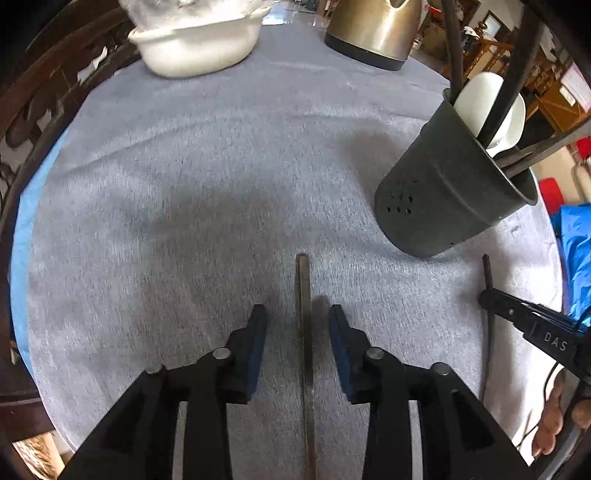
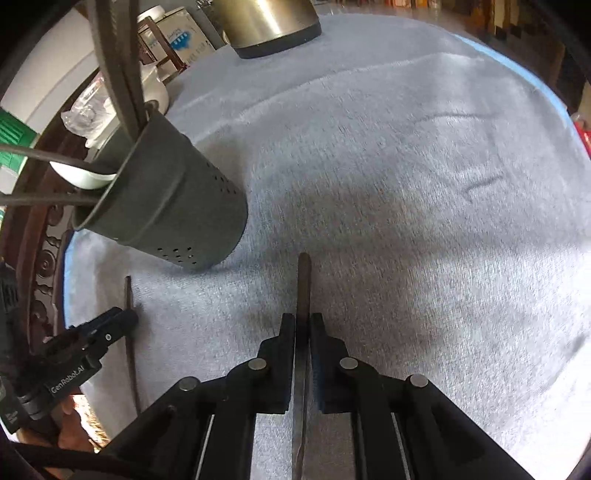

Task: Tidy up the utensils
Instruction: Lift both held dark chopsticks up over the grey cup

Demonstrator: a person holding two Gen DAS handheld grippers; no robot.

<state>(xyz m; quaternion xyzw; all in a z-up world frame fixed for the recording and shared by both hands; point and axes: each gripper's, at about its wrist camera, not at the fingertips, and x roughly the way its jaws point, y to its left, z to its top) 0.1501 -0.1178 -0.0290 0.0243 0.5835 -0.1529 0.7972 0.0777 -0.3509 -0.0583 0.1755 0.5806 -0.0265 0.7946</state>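
Observation:
A dark chopstick (image 1: 302,280) runs between the fingers of my left gripper (image 1: 299,325). The jaws stand apart and there is a gap on each side of the stick, so the pads do not touch it. My right gripper (image 2: 303,321) is shut on a second dark chopstick (image 2: 303,280), which pokes out ahead of its fingertips. Each view shows the other gripper at its edge: the right gripper (image 1: 487,295) with its chopstick (image 1: 487,269), and the left gripper (image 2: 125,317) beside its chopstick (image 2: 128,291). A dark perforated utensil holder (image 1: 443,192) (image 2: 166,206) stands between and beyond them, holding a white spoon (image 1: 491,107) and dark handles.
A grey-blue cloth (image 1: 207,177) covers the table. At the far side stand a white ceramic dish (image 1: 192,44) and a brass-coloured kettle (image 1: 373,33) (image 2: 273,26). Carved dark wooden furniture (image 1: 40,96) runs along the left edge. Blue fabric (image 1: 576,258) lies at the right.

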